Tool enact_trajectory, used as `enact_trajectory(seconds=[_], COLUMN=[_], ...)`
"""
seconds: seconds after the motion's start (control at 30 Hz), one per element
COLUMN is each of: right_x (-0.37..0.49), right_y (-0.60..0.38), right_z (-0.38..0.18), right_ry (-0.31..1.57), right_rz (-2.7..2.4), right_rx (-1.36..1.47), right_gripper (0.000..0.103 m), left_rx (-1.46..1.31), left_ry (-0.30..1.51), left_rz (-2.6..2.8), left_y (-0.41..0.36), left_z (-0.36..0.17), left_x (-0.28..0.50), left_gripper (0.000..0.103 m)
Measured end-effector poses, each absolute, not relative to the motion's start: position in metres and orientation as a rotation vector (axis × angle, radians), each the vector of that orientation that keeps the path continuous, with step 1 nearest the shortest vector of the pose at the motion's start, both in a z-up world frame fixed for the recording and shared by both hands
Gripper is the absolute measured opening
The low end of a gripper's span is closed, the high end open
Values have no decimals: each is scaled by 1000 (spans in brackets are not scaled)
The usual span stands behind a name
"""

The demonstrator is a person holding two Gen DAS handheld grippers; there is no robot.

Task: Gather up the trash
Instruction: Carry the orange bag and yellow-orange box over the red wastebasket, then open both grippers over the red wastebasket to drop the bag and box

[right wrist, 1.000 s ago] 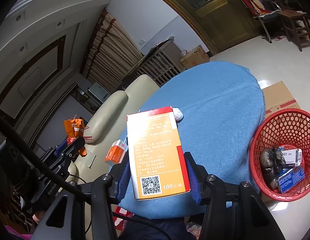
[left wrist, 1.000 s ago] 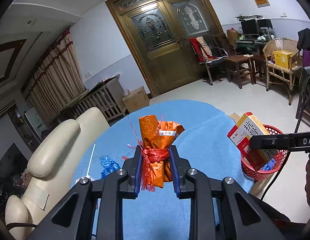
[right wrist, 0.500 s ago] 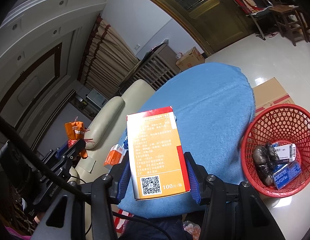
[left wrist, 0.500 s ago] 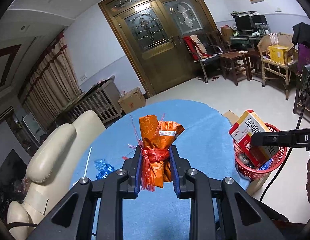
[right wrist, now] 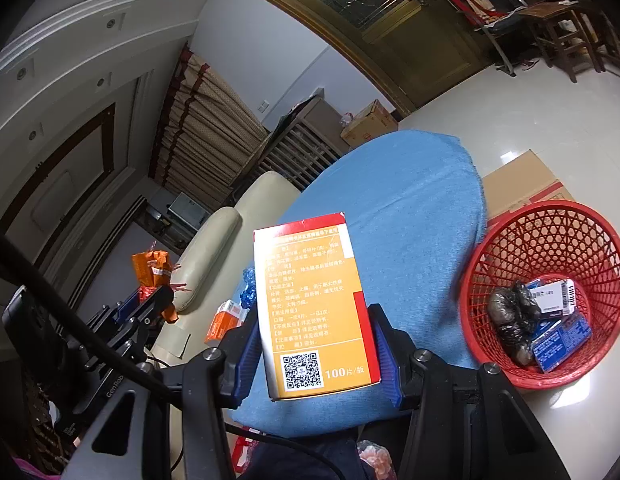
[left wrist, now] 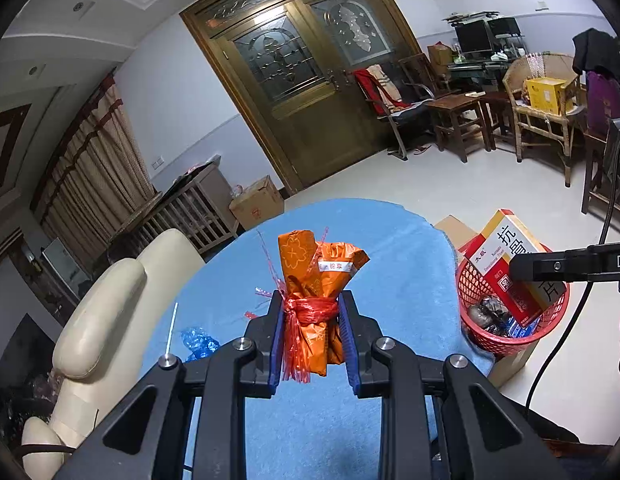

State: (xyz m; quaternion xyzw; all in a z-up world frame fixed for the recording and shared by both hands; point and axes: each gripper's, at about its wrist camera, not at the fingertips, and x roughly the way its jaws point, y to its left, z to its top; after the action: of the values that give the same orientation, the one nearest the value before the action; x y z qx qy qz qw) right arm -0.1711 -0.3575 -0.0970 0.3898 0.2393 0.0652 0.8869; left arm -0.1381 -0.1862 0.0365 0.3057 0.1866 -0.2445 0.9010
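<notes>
So the left gripper (left wrist: 311, 334) is clamped on an orange wrapper bundle (left wrist: 314, 280) tied with red plastic strips, holding it upright over the blue table (left wrist: 390, 264). The right gripper (right wrist: 316, 354) has its jaws squeezed on an orange-and-red box (right wrist: 314, 300), QR code facing the camera, up above the table's near edge. The red basket (right wrist: 550, 216) sits on the floor just beside the table, with a black bag (right wrist: 512, 316) and blue cartons (right wrist: 560, 338) already inside. A blue wrapper (left wrist: 198, 340) lies on the table
</notes>
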Motion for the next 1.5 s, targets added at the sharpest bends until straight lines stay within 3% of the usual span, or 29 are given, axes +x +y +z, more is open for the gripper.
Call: enact_trajectory(seconds=[0.87, 1.5], right_x=[-206, -241], right_y=[-399, -432], right_z=[-113, -126], right_ry=[462, 428], right_rz=[46, -41], right_rx=[891, 966], right_gripper=[53, 53], left_rx=[708, 792], left_ry=[396, 393], left_rz=[-598, -678], left_y=[-198, -252], left_z=[34, 17], left_x=[-130, -143], left_gripper=[27, 27])
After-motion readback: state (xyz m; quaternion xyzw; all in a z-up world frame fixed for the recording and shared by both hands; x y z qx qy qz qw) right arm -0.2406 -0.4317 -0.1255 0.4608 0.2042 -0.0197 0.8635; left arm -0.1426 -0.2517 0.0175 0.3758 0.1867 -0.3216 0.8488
